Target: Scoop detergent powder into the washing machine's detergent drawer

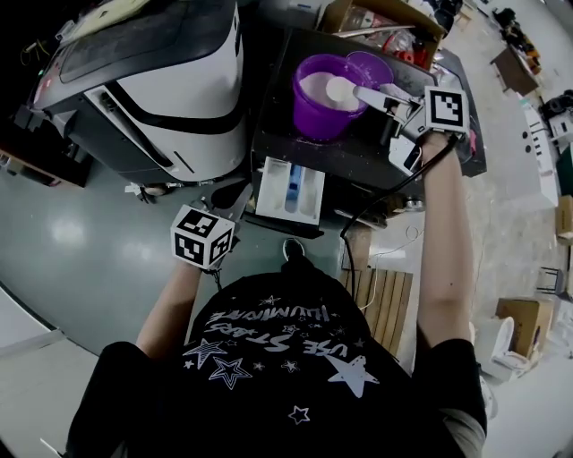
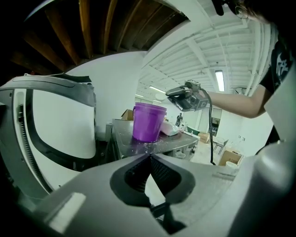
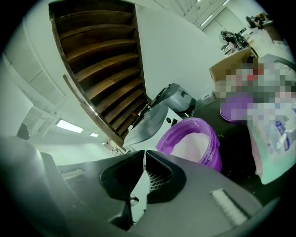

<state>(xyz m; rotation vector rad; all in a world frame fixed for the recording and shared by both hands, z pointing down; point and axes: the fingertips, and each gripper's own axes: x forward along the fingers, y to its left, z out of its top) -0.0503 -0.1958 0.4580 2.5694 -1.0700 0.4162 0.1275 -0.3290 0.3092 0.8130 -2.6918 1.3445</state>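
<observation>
Nearest: left gripper [image 2: 149,156], jaws pressed tip to tip on nothing, held low, below and to the left of the purple bucket [image 1: 315,123] as seen from the head view.
Next: detergent drawer [image 1: 271,190], pulled open from the front of the dark washing machine [image 1: 358,152], just below the bucket; white walls, blue insert in the middle.
On the machine's top: the bucket itself, upright, lid off, holding white detergent powder [image 1: 312,89].
Over the bucket's right side: white scoop [image 1: 341,89], bowl above the powder, handle clamped in the right gripper [image 1: 387,100], reaching in from the bucket's right.
Just behind the bucket: purple lid [image 1: 373,64].
Left of the bucket: second machine [image 1: 179,85], white and grey.
Farthest, behind the bucket: cardboard box [image 1: 340,16]
</observation>
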